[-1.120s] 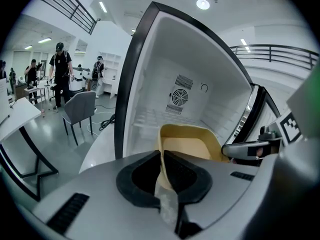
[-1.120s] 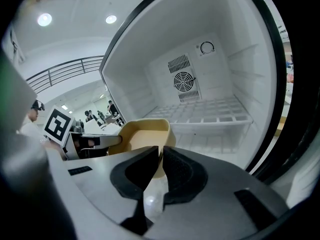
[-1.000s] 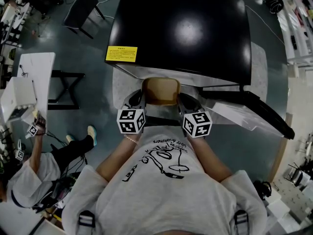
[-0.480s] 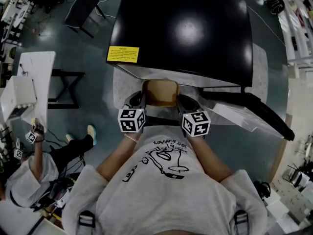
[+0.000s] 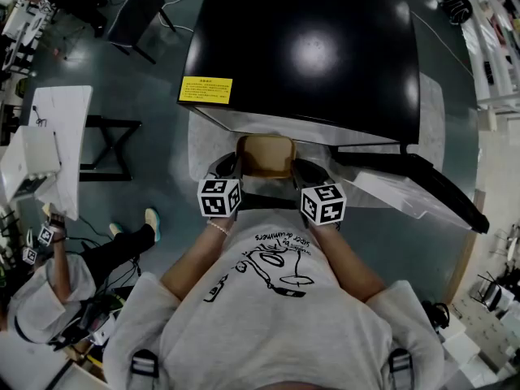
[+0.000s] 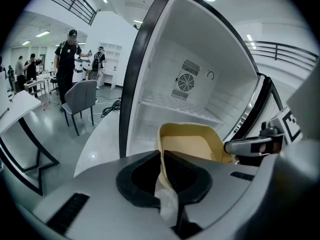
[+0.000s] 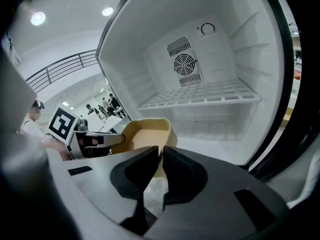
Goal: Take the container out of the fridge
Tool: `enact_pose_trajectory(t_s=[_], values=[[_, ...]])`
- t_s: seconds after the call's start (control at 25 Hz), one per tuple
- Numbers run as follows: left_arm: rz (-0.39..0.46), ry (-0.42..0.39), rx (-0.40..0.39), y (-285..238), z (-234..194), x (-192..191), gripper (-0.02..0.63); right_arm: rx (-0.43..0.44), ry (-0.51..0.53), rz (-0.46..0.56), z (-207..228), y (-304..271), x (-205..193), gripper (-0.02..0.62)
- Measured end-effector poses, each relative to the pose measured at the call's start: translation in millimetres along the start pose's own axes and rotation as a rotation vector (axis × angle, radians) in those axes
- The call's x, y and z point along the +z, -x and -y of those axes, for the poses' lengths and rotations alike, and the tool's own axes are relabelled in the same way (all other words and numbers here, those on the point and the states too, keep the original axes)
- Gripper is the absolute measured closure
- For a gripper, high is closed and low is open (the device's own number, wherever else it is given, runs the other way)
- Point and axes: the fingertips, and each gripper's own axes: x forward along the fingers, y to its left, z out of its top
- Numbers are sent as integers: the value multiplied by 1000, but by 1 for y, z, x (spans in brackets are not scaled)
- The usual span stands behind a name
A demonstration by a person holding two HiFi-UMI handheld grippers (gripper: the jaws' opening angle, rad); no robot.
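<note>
A tan plastic container (image 5: 266, 154) hangs in front of the open black fridge (image 5: 301, 51), just outside its white, empty cabinet (image 7: 210, 99). My left gripper (image 5: 233, 167) is shut on the container's left rim (image 6: 161, 156), with the wall pinched between its dark pads. On the other side my right gripper (image 5: 299, 169) is shut on the right rim (image 7: 161, 156). The container (image 6: 192, 143) is open-topped and looks empty. Each gripper view shows the other gripper across the container (image 7: 145, 134).
The fridge door (image 5: 422, 187) stands swung open to the right. A wire shelf (image 7: 205, 96) crosses the cabinet. At the left stand a white table (image 5: 57, 136) and a grey chair (image 6: 81, 98). Another person (image 5: 49, 283) sits at the lower left; more people stand far off.
Both grippers and the container have sunk slightly, staying in front of the fridge opening. The grips are the same. The person at the lower left lowered a hand.
</note>
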Motion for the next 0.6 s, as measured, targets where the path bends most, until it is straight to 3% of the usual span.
enact_pose_trajectory(t_s=[0.6], values=[[-50, 13, 4, -11, -11, -24, 572, -1, -2, -43, 2, -13, -19, 548]])
